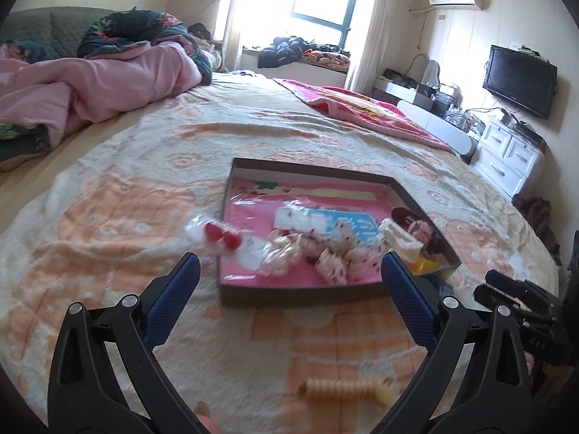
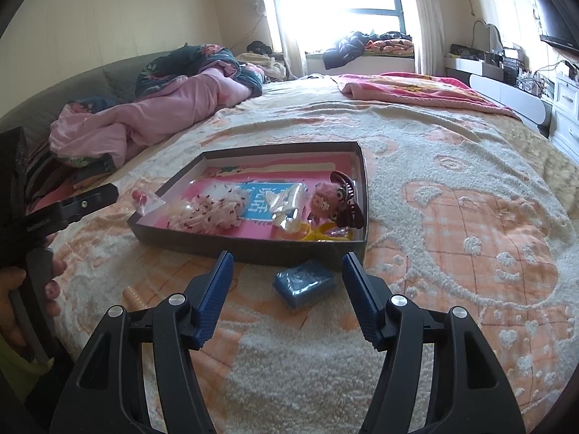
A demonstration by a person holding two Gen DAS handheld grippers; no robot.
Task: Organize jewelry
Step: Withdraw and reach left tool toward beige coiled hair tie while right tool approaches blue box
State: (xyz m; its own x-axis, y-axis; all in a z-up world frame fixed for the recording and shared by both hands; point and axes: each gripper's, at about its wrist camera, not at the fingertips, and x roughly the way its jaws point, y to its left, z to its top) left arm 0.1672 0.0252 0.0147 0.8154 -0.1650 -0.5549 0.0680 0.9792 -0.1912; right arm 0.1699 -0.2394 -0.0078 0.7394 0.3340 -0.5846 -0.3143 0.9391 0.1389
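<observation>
A shallow dark box [image 1: 300, 298] [image 2: 249, 251] with a pink floor lies on the bed and holds packets, a dark hair claw [image 2: 345, 200] and a pink fuzzy clip [image 2: 321, 202]. A clear bag with red beads [image 1: 222, 237] [image 2: 144, 200] hangs over its left rim. A small blue packet [image 2: 303, 285] lies on the blanket in front of the box, between my right gripper's [image 2: 287, 267] open fingers. A yellow ribbed clip [image 1: 343, 390] lies on the blanket below my open, empty left gripper [image 1: 289, 267].
The bed has a peach and cream blanket [image 2: 470, 235]. A pink duvet [image 1: 90, 90] is piled at the back left and a pink blanket [image 1: 365, 108] at the back right. White drawers [image 1: 510, 152] and a television [image 1: 521, 79] stand at the right.
</observation>
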